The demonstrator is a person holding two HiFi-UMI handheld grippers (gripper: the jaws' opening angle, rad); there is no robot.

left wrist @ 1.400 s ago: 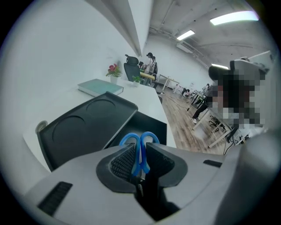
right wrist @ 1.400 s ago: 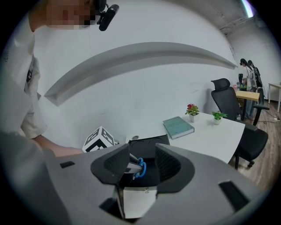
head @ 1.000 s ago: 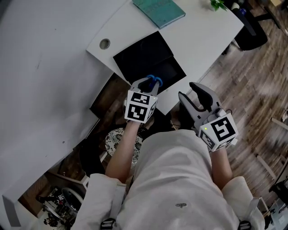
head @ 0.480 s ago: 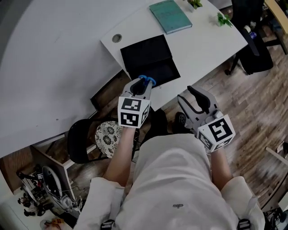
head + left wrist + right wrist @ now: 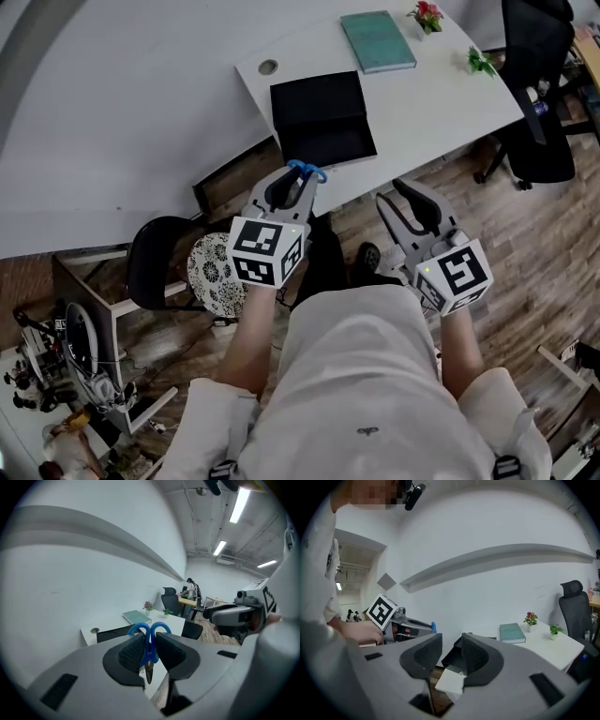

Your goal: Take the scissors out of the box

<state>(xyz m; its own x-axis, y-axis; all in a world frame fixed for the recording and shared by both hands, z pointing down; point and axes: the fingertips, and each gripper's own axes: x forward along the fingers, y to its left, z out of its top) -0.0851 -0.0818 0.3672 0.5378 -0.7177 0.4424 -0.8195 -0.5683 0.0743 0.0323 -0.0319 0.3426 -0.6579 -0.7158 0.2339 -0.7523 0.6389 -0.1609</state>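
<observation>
White desk, upper frame, bears one black box. Below it your left gripper clamps the one pair of scissors along its jaws, blue loops toward the desk, blades toward you. On your right gripper the jaws, just closing, stand apart, empty.

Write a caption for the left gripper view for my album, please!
Left tool shut on the blue scissors, handles forward, held away from the black box on the white desk.
</observation>
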